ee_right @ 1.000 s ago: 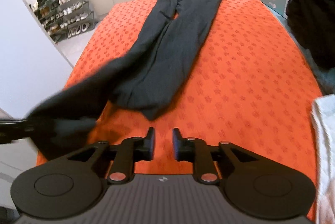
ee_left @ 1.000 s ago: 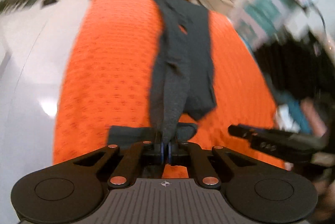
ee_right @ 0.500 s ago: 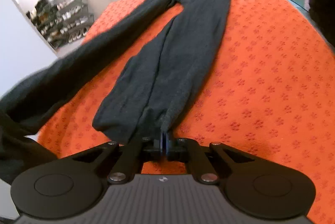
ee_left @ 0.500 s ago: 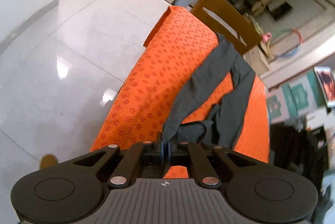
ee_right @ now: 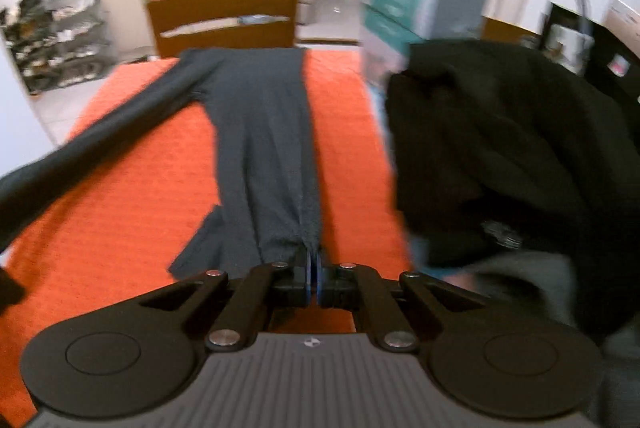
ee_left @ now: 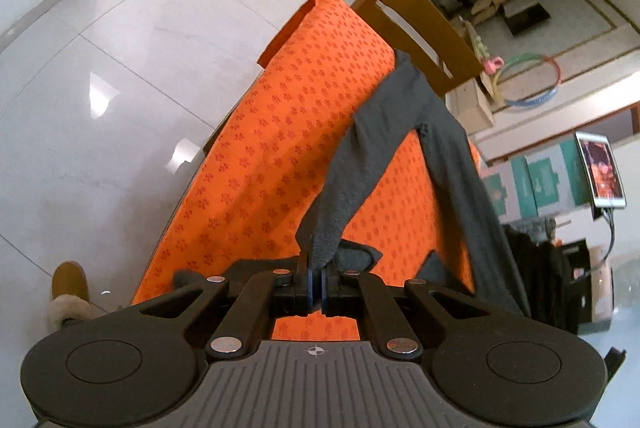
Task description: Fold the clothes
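Orange table edge [ee_left: 224, 164], bare floor [ee_left: 100, 148] beside

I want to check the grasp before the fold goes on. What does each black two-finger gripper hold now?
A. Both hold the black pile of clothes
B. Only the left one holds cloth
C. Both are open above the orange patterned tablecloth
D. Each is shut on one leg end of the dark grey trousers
D: the left gripper and the right gripper each pinch a leg end of the dark grey trousers.
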